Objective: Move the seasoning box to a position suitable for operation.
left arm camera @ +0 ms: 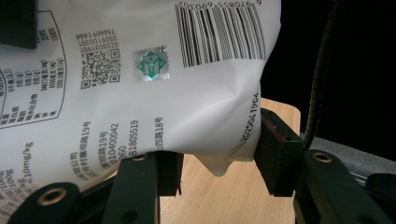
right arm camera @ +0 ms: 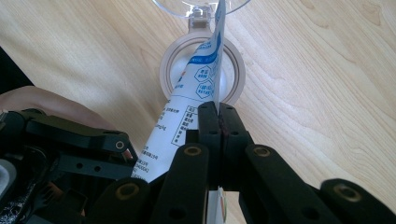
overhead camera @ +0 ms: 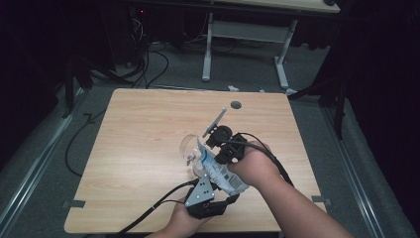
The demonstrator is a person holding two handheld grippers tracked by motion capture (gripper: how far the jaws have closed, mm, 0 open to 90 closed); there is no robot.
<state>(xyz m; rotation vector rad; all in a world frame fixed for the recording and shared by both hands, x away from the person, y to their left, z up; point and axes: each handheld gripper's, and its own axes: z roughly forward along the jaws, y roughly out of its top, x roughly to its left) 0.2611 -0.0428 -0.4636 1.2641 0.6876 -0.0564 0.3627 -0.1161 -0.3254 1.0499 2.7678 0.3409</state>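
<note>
A white printed bag (overhead camera: 222, 173) is held tilted over the wooden table (overhead camera: 143, 129) by both grippers. My right gripper (overhead camera: 221, 151) is shut on the bag's thin upper edge (right arm camera: 217, 93); its jaws (right arm camera: 218, 122) meet flat on the film. The bag's top corner points down into the round mouth of a clear container (right arm camera: 201, 70), whose clear lid (right arm camera: 201, 7) stands flipped open. That container (overhead camera: 190, 148) sits just left of the bag. My left gripper (overhead camera: 220, 196) clamps the bag's lower end (left arm camera: 154, 102) between its pads (left arm camera: 275, 154), with a bottom corner hanging between them.
A small round hole (overhead camera: 236, 105) lies near the table's far edge. Behind the table stands a white desk frame (overhead camera: 208, 44), with cables (overhead camera: 148, 64) on the grey floor. Black cables trail from both grippers toward the near edge.
</note>
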